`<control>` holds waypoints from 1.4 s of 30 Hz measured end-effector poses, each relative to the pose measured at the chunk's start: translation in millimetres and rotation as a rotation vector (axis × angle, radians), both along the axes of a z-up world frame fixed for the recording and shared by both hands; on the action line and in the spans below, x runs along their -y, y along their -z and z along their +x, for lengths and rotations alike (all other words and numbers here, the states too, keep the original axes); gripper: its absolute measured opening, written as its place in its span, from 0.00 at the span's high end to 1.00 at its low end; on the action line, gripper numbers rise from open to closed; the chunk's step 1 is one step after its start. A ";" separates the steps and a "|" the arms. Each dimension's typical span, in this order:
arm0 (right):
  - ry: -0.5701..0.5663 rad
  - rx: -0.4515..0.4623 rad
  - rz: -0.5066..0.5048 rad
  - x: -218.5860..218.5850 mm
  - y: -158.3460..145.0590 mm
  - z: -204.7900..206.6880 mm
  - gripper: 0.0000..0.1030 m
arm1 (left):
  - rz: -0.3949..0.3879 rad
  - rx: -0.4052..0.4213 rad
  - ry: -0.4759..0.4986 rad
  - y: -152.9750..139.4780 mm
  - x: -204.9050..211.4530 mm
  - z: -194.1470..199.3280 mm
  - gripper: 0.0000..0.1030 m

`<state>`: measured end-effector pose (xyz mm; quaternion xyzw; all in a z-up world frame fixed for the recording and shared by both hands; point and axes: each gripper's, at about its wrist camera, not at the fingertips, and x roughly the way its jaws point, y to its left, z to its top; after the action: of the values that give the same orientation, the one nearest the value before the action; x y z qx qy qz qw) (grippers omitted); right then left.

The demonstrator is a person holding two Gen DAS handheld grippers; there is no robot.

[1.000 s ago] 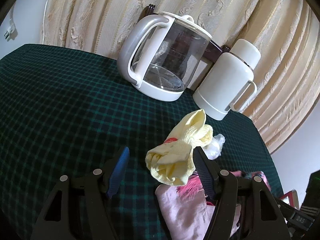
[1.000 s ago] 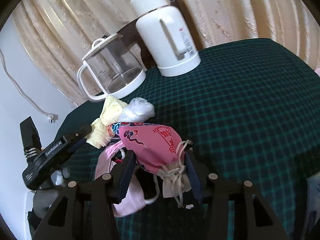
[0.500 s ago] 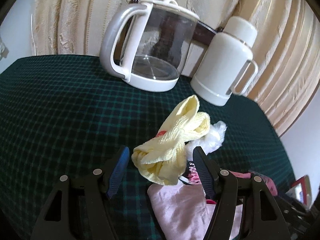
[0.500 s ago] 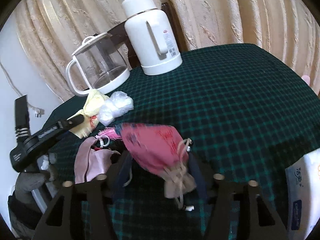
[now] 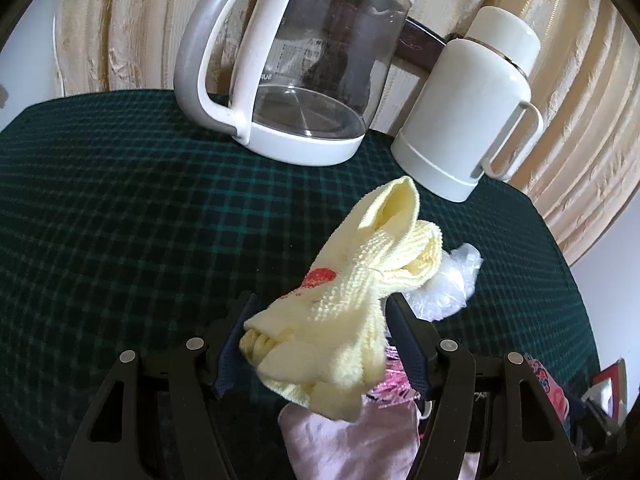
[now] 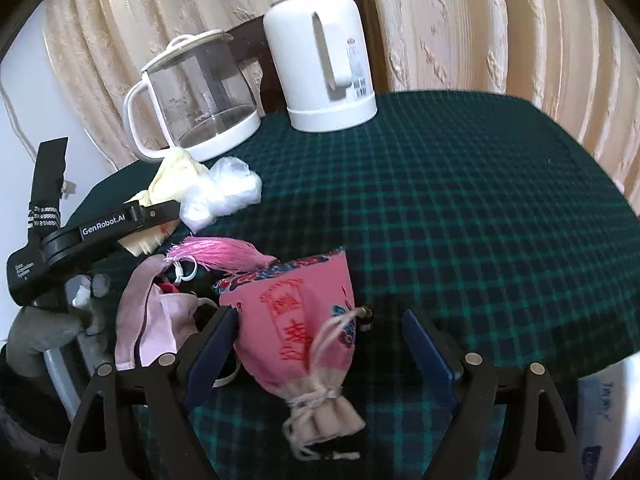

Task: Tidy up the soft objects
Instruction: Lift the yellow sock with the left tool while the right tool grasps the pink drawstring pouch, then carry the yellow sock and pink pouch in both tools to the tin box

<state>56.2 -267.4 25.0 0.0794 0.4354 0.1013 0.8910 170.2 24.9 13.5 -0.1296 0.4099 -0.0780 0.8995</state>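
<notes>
Our left gripper (image 5: 320, 332) pinches the yellow cloth (image 5: 340, 304) above the table (image 5: 120, 200). Our right gripper (image 6: 316, 344) jaws are opening; the pink pouch (image 6: 296, 320) lies loose between them. Mask (image 6: 148, 320), tassel (image 6: 220, 252), plastic bag (image 6: 224, 192) look unsorted.

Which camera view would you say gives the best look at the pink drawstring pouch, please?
The right wrist view: the pink drawstring pouch lies whole between the opening right tool, print and tied neck visible. The left wrist view shows only a pink sliver at its lower right edge.
</notes>
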 end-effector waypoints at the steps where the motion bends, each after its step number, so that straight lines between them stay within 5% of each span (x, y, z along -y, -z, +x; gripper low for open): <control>1: -0.001 0.000 0.004 0.3 0.7 0.1 0.16 | -0.009 0.003 -0.001 1.5 -1.0 1.0 0.39; 6: -0.031 -0.006 0.064 0.3 2.4 1.4 0.33 | -0.048 0.012 0.005 4.2 -6.7 3.2 0.63; 10: -0.054 0.004 0.063 -7.1 0.3 -3.1 0.46 | -0.082 0.025 -0.007 0.0 -14.5 0.0 0.67; 22: 0.011 0.102 0.133 5.9 -41.2 -33.0 0.48 | -0.143 0.154 0.007 -51.6 -16.9 -24.9 0.67; 42: 0.250 0.287 0.142 81.8 -112.1 -111.7 0.48 | -0.194 0.268 0.166 -105.1 30.2 -70.7 0.67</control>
<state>-55.5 -349.2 137.1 0.1804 0.2825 0.0305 0.9417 99.5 -5.3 118.6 -0.1701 0.2864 -0.2077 0.9197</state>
